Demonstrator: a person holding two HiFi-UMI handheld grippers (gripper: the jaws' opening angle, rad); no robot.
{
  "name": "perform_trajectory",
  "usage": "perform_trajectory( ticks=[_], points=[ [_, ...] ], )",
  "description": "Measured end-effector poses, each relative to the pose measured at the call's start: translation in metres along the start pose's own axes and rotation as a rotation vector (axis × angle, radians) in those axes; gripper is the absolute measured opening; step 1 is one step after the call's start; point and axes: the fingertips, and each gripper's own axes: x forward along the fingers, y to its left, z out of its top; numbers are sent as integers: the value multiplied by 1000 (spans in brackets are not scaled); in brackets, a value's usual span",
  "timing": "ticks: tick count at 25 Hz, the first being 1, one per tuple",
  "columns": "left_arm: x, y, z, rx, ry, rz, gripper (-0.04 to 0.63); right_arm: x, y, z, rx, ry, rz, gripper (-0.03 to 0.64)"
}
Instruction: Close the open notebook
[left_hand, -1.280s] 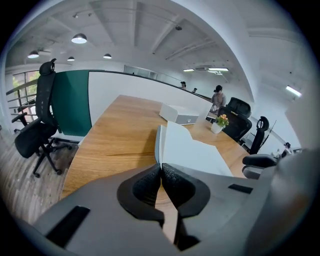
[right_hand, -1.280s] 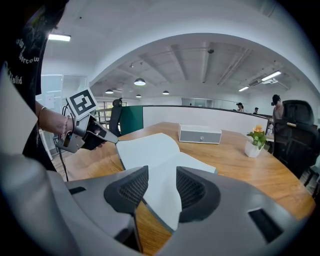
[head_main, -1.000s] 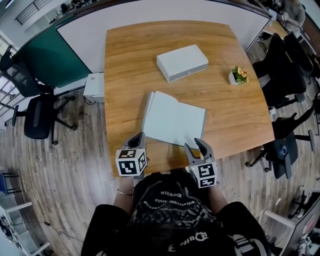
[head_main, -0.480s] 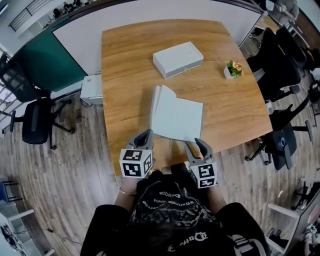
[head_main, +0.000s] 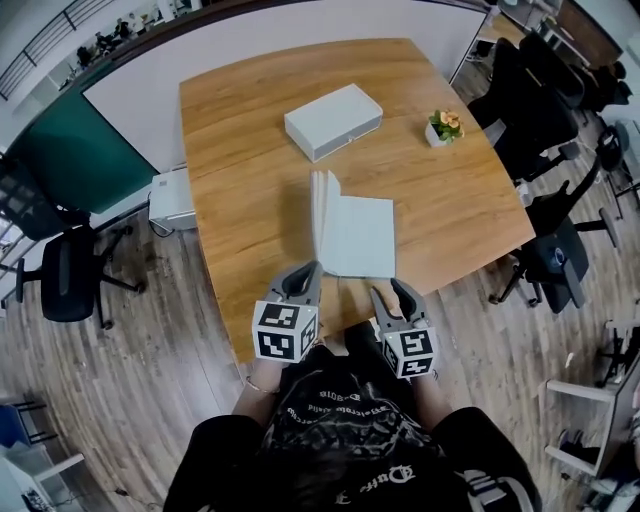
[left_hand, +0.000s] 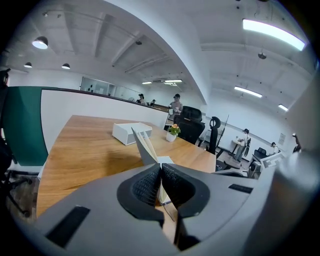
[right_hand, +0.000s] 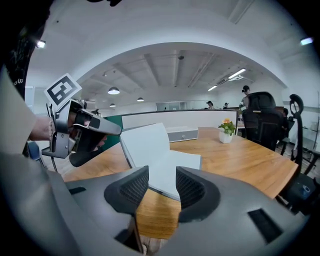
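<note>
The pale notebook (head_main: 360, 235) lies near the front edge of the wooden table (head_main: 240, 200). Its right half is flat and its left half stands almost upright. My left gripper (head_main: 308, 268) is shut on the near corner of that raised left cover; in the left gripper view the thin cover (left_hand: 145, 145) runs down between the closed pads (left_hand: 150, 182). In the right gripper view the left gripper (right_hand: 112, 131) meets the lifted leaf's corner. My right gripper (head_main: 390, 288) hangs open just before the notebook's near right corner (right_hand: 170, 160), with nothing gripped.
A white box (head_main: 333, 120) sits behind the notebook, and a small potted plant (head_main: 443, 126) stands at the far right of the table. Office chairs stand on the left (head_main: 60, 270) and the right (head_main: 550, 250). The person's body is at the table's front edge.
The notebook's left half has swung up from lying flat to nearly upright. My left gripper has moved right and upward with it. The right gripper has shifted only slightly.
</note>
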Motion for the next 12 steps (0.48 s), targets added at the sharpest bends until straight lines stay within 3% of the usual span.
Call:
perform_trajectory(
  ticks=[12],
  points=[
    [13,-28,4,23,6,-148,29,-12,-8,-7,62,-14,-82,175]
  ],
)
